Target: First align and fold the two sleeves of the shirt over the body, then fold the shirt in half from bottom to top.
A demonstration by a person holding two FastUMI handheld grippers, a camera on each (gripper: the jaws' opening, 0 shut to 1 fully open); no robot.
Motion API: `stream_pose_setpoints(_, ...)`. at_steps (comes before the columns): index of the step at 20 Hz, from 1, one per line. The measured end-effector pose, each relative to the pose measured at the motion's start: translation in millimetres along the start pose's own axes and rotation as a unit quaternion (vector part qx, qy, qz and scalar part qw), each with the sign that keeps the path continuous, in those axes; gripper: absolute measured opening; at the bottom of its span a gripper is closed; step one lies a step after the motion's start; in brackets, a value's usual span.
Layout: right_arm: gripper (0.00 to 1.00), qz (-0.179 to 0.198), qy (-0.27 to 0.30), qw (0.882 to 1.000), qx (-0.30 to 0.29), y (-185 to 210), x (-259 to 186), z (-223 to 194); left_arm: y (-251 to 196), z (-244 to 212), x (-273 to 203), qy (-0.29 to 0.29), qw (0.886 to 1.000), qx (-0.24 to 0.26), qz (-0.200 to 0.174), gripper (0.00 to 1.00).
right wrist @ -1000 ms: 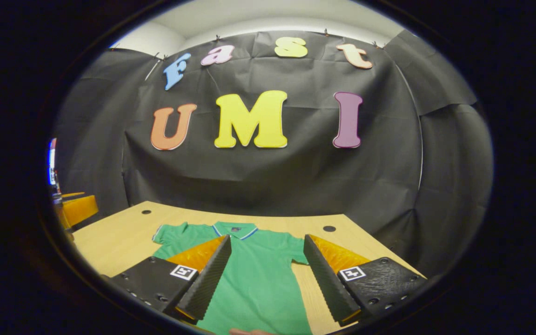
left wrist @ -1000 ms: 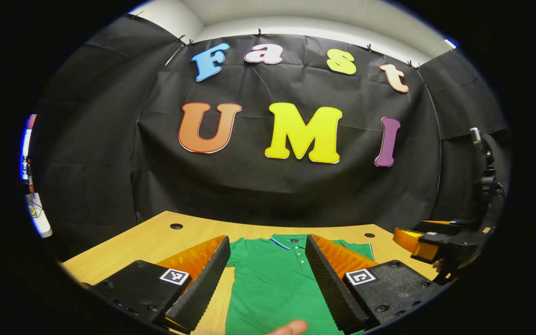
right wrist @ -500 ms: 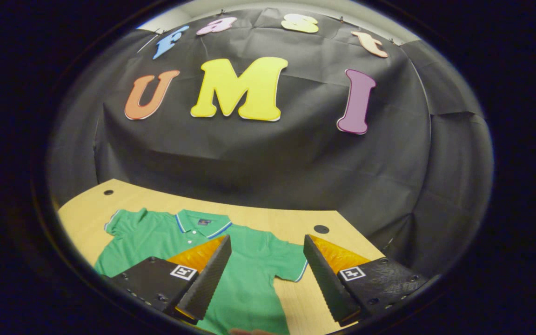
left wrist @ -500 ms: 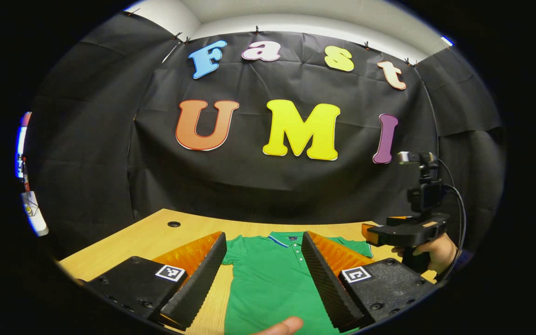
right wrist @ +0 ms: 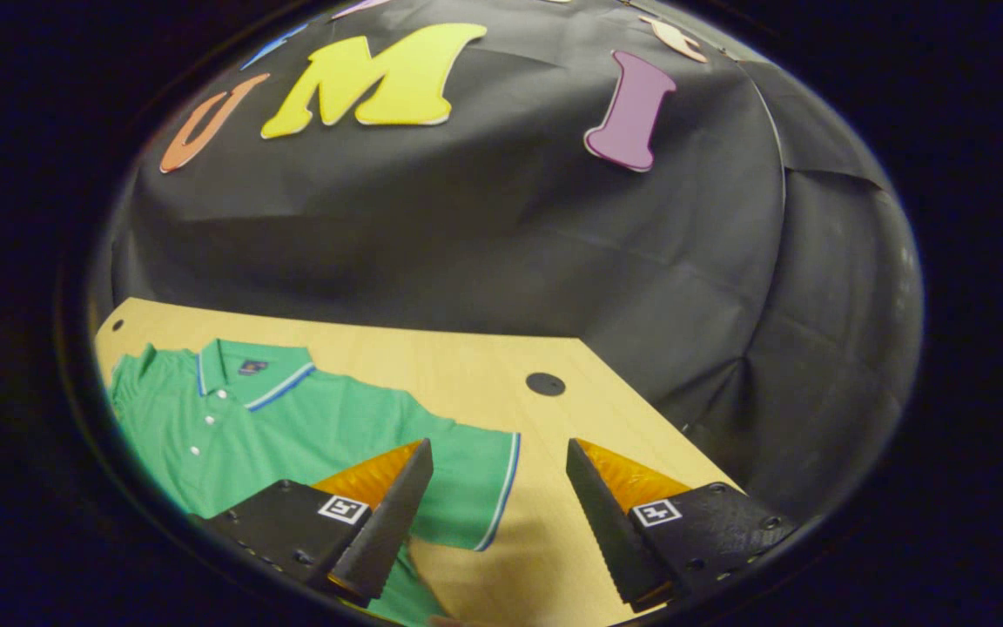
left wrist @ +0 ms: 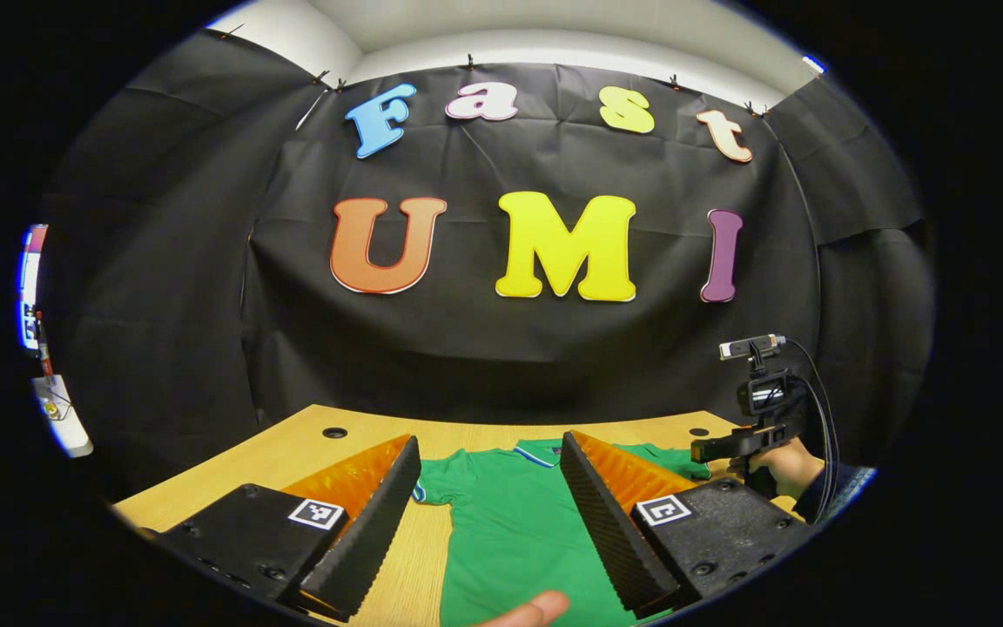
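above the green shirt on the table, left tool and right tool both gape, empty.

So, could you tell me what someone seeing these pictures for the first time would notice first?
Most likely the green polo shirt, lying flat and unfolded on the wooden table, collar toward the black cloth wall. The right gripper hangs open above the shirt's sleeve, while the left gripper is open over the shirt's body.
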State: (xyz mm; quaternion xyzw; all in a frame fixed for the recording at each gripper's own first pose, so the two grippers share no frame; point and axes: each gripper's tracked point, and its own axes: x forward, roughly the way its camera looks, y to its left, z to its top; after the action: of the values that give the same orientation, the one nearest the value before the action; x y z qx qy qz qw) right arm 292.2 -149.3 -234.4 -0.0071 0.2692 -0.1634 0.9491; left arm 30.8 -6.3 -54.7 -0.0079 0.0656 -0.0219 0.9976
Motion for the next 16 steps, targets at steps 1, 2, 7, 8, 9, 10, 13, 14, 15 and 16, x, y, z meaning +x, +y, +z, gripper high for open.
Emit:
stream_pose_setpoints(1,0.94,0.000,0.015,1.000,0.012,-4.2,7.8,-8.6,-1.8,-2.0,1.8,0.005,1.000,-0.001,-0.001,1.00)
stream_pose_setpoints(2,0.94,-0.001,0.032,0.999,0.025,-7.4,15.4,-19.3,-1.4,-3.8,3.0,0.010,1.000,0.001,0.000,1.00)
stream_pose_setpoints(7,0.92,0.043,0.080,0.991,0.097,5.0,21.3,-32.2,0.2,-5.1,3.1,0.007,1.000,0.014,-0.003,1.00)
stream_pose_setpoints(8,0.91,0.044,0.090,0.989,0.112,6.1,23.8,-38.1,1.1,-5.1,3.5,0.008,1.000,0.015,0.000,1.00)
stream_pose_setpoints(9,0.87,0.043,0.086,0.989,0.115,5.9,25.4,-36.3,1.4,-4.2,2.9,0.007,1.000,0.014,0.000,1.00)
stream_pose_setpoints(10,0.70,0.055,0.090,0.987,0.118,9.6,29.3,-37.0,0.5,-4.5,2.5,0.008,1.000,0.013,-0.002,1.00)
stream_pose_setpoints(13,0.29,0.074,0.095,0.983,0.138,19.1,30.7,-36.5,-3.9,-5.8,2.8,0.009,1.000,0.013,-0.008,1.00)
stream_pose_setpoints(14,0.18,0.080,0.093,0.982,0.143,20.3,31.8,-35.2,-4.2,-6.2,2.4,0.010,1.000,0.013,-0.008,1.00)
stream_pose_setpoints(15,0.13,0.084,0.096,0.981,0.146,20.1,30.8,-34.9,-4.3,-5.7,2.6,0.010,1.000,0.014,-0.010,1.00)
stream_pose_setpoints(16,0.07,0.087,0.092,0.982,0.140,19.5,30.4,-34.2,-4.4,-6.6,2.4,0.010,1.000,0.013,-0.012,1.00)
